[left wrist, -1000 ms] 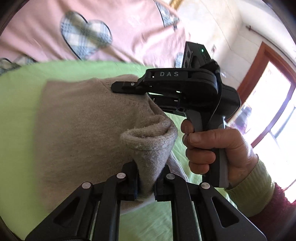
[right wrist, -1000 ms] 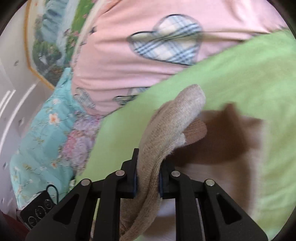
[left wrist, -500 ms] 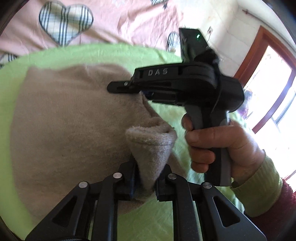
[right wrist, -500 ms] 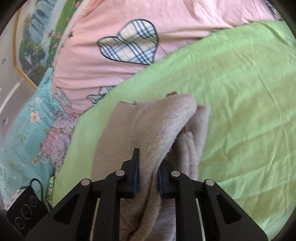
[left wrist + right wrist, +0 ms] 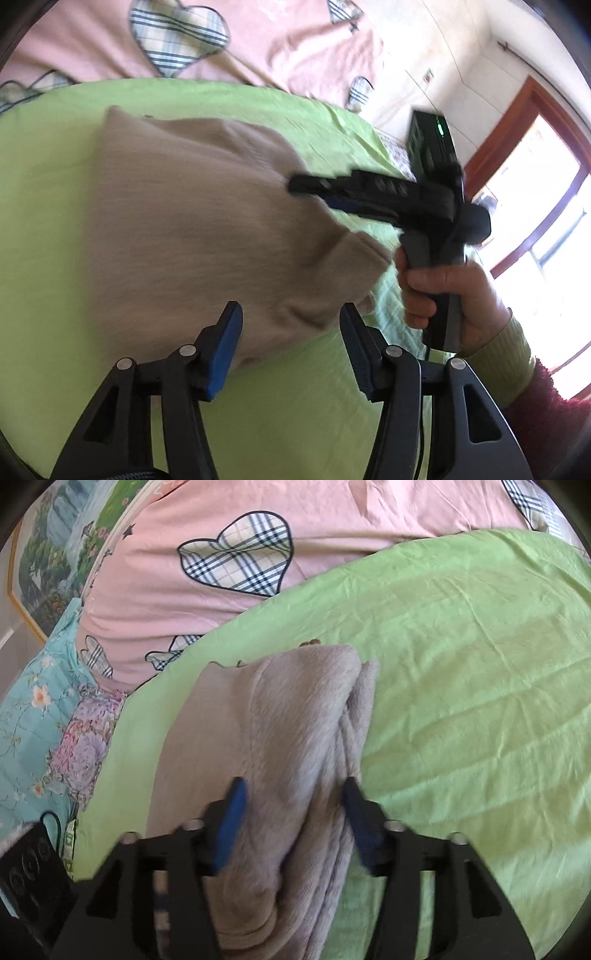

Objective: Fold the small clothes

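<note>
**Both grippers apart over the folded knit**

My left gripper (image 5: 290, 328) hangs with its jaws spread wide, holding nothing; the beige knit garment (image 5: 207, 236) lies folded on the green sheet (image 5: 48, 192) just ahead of my fingertips. My right gripper (image 5: 293, 805) is spread apart too, its blue pads (image 5: 231, 819) straddling the garment's thick folded edge without pinching it. From the left wrist view, my right hand (image 5: 447, 291) grips the handle beside the cloth. A pink heart-patterned quilt (image 5: 236, 550) lies beyond the sheet.
</note>
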A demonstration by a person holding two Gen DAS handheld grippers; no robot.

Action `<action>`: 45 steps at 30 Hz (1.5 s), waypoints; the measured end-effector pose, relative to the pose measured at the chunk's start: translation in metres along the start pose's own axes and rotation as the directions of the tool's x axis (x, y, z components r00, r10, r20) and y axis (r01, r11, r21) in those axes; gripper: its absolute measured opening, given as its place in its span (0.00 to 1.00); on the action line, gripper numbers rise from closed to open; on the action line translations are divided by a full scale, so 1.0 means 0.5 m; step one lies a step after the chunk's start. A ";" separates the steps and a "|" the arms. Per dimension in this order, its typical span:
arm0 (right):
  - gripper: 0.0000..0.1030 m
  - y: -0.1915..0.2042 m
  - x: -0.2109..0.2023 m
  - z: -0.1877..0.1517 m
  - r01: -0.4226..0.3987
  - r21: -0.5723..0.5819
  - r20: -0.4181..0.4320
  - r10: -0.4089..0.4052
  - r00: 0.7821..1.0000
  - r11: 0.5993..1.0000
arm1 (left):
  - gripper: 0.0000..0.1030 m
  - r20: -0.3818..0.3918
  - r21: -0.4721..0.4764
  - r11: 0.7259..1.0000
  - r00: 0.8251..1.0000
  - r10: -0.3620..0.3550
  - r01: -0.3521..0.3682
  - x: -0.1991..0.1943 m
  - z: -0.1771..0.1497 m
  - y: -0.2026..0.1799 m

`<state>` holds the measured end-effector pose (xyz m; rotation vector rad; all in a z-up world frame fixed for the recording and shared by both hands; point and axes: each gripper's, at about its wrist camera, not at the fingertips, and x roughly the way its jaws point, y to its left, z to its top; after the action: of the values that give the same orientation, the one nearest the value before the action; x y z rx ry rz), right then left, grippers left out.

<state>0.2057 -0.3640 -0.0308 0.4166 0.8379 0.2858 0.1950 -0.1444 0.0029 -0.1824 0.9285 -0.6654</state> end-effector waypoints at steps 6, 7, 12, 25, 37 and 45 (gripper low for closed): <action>0.64 -0.010 -0.006 -0.030 0.044 -0.003 -0.027 -0.044 0.999 0.999 | 0.68 0.034 -0.079 0.993 0.995 0.094 -0.091 -0.062 0.019 0.093; 0.65 -0.012 -0.009 -0.035 0.055 -0.010 -0.027 -0.055 0.998 0.998 | 0.68 0.035 -0.098 0.991 0.994 0.099 -0.095 -0.065 0.026 0.109; 0.69 -0.021 -0.027 -0.049 0.088 -0.028 -0.032 -0.089 0.995 0.996 | 0.69 0.020 -0.167 0.978 0.991 0.132 -0.127 -0.061 0.046 0.173; 0.70 -0.025 0.007 -0.025 -0.069 0.082 -0.038 0.073 0.997 0.994 | 0.77 -0.043 -0.239 0.968 0.997 0.064 -0.072 0.030 0.086 0.235; 0.44 -0.045 0.074 -0.017 -0.184 0.205 -0.083 0.205 0.975 0.961 | 0.42 -0.018 -0.294 0.953 0.996 -0.086 0.077 0.099 0.128 0.302; 0.37 0.088 0.055 -0.034 -0.290 0.099 -0.065 0.297 0.953 0.952 | 0.38 0.102 -0.291 0.957 0.995 0.014 0.016 -0.099 0.040 0.309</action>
<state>0.2064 -0.3098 -0.0386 0.6184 0.8681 0.5461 0.2599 0.0046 -0.0164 -0.4760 0.9240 -0.5123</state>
